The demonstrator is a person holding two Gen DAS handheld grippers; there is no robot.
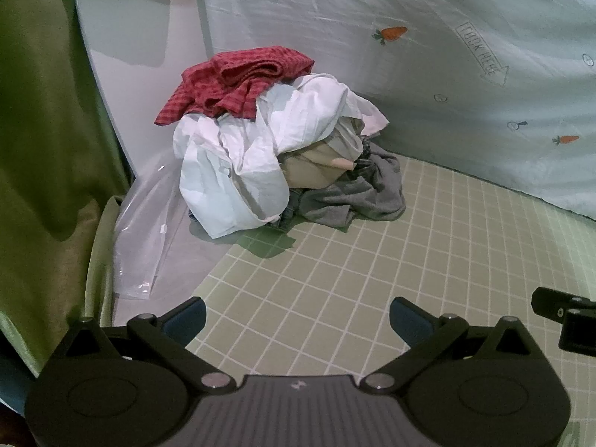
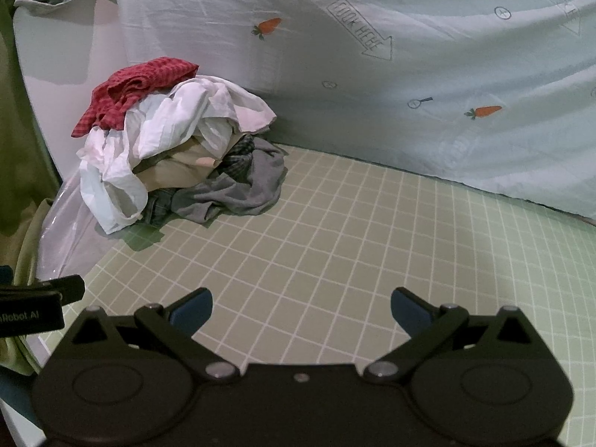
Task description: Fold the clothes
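A heap of unfolded clothes [image 1: 275, 156] lies at the far left of a green grid mat [image 1: 354, 279]. A red checked garment [image 1: 242, 82] tops it, over white shirts [image 1: 231, 171], a beige piece [image 1: 313, 167] and a grey garment [image 1: 357, 193]. The heap also shows in the right wrist view [image 2: 178, 149], on the same mat [image 2: 354, 242]. My left gripper [image 1: 298, 316] is open and empty, well short of the heap. My right gripper [image 2: 301, 307] is open and empty, over the mat to the right of the heap.
A pale sheet with carrot prints [image 1: 428, 56] rises behind the mat. A clear plastic bag [image 1: 141, 238] lies left of the heap. A green curtain [image 1: 44, 130] hangs at the left. The other gripper's tip shows at the right edge [image 1: 558, 309].
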